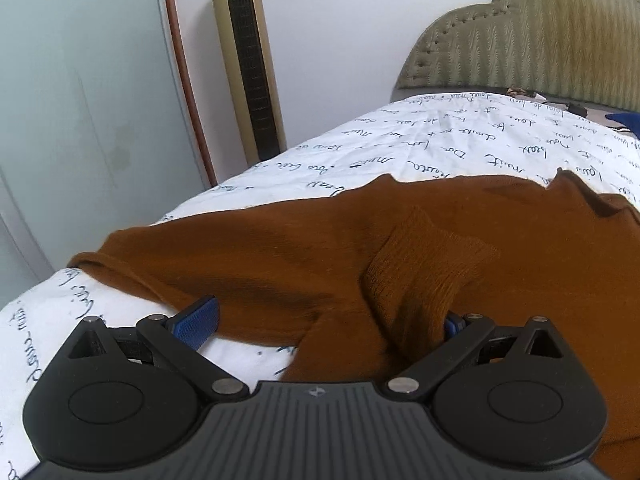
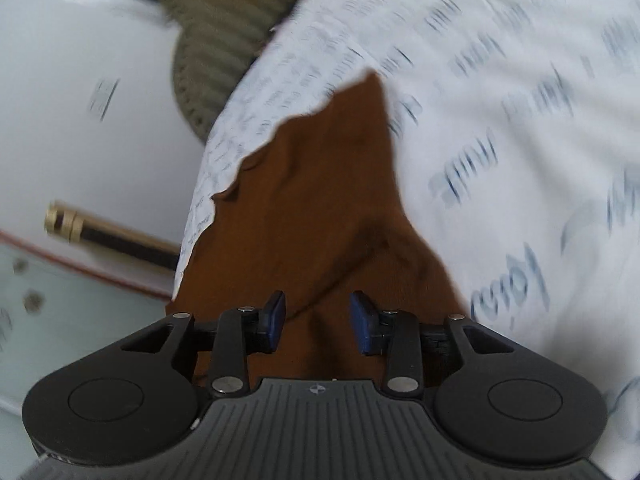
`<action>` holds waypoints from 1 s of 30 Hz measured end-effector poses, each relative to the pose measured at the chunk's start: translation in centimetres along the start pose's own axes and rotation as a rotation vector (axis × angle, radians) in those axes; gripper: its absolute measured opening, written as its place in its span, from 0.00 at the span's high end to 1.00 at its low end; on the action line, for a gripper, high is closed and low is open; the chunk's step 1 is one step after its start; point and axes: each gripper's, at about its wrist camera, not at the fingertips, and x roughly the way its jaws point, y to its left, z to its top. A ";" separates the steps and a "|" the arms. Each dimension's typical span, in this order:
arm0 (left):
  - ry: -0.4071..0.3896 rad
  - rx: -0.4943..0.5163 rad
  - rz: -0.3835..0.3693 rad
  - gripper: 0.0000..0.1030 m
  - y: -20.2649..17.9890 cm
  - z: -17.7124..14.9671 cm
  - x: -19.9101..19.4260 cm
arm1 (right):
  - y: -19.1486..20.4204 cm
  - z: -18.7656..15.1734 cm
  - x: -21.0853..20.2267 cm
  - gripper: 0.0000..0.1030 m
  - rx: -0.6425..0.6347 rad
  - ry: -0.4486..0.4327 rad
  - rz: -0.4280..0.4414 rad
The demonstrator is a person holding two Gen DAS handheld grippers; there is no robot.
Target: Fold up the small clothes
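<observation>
A brown knit sweater [image 1: 360,240] lies spread on the bed. Its ribbed sleeve cuff [image 1: 424,264] lies folded over the body. My left gripper [image 1: 328,320] is open at the sweater's near edge. Its left pad [image 1: 200,322] rests on the sheet. Brown cloth lies between the jaws and hides most of the right pad. In the blurred right wrist view the sweater [image 2: 320,208] runs away from my right gripper [image 2: 318,322]. Its jaws stand partly apart with brown cloth between them. The pads [image 2: 362,328] are not pressed on the cloth.
The bed has a white sheet with dark script print [image 1: 440,148]. An olive padded headboard [image 1: 540,40] is at the far right. A gold tower fan [image 1: 252,60] and a glass wardrobe door [image 1: 80,100] stand beyond the bed's left edge.
</observation>
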 end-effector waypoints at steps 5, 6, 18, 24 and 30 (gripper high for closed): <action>0.011 -0.023 0.003 0.00 0.8 0.0 -0.1 | -1.6 -0.3 1.2 0.64 0.174 -0.161 0.073; 0.014 -0.032 0.003 0.00 0.8 0.0 0.0 | -1.7 0.0 1.5 0.64 0.191 -0.189 0.086; 0.020 -0.042 -0.009 0.00 0.2 -0.6 0.0 | -3.1 1.5 0.1 0.87 0.126 -0.364 -0.005; 0.020 -0.091 -0.069 0.00 1.4 -0.8 -0.1 | -3.6 1.1 0.1 0.96 0.134 -0.366 -0.057; -0.041 -0.166 -0.181 0.00 6.6 -1.0 -2.1 | -2.7 0.5 -1.3 0.87 0.122 -0.311 -0.087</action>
